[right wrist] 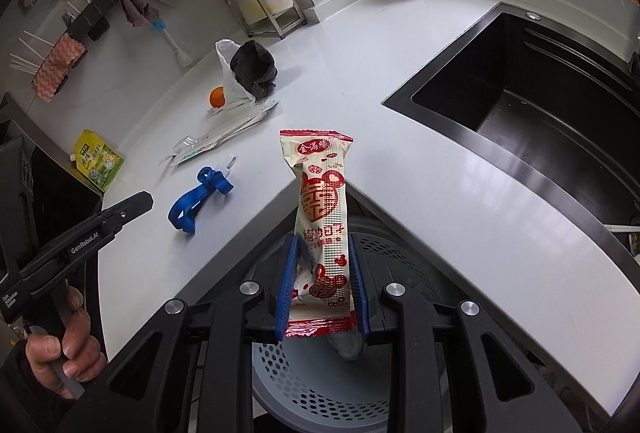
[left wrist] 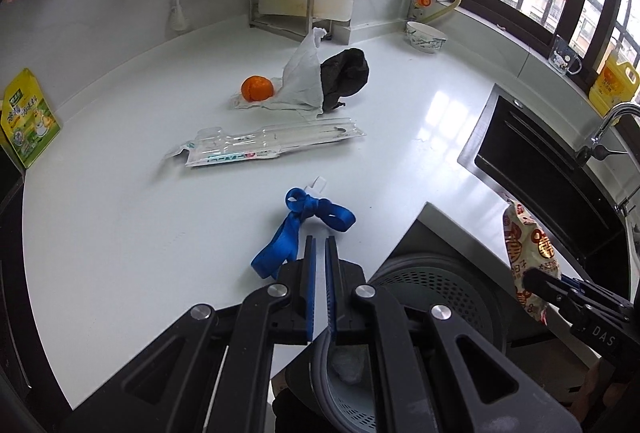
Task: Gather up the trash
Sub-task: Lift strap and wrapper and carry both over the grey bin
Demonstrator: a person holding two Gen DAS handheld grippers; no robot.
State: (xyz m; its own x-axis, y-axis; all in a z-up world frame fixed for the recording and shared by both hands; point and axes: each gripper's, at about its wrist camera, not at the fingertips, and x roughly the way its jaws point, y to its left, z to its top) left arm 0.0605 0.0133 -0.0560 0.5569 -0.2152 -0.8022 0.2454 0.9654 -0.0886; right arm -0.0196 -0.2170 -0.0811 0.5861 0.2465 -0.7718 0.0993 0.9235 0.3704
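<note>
Right gripper clamps snack wrapper above grey bin; left gripper nearly closed, empty, near blue strap

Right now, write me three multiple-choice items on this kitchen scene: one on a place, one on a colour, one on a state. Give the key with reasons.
1. Where does the orange lie?
A. in the sink
B. on the counter against the white tissue
C. in the bowl

2. What colour is the knotted strap on the counter?
A. blue
B. red
C. yellow

3. What is the state of the right gripper?
A. open and empty
B. shut on the strap
C. shut on the snack wrapper

Key: 1 B, the orange sits on the white counter touching the white tissue. 2 A, the strap shows plainly blue in both views. 3 C, its blue pads press both sides of the snack wrapper, held above the perforated bin.
</note>
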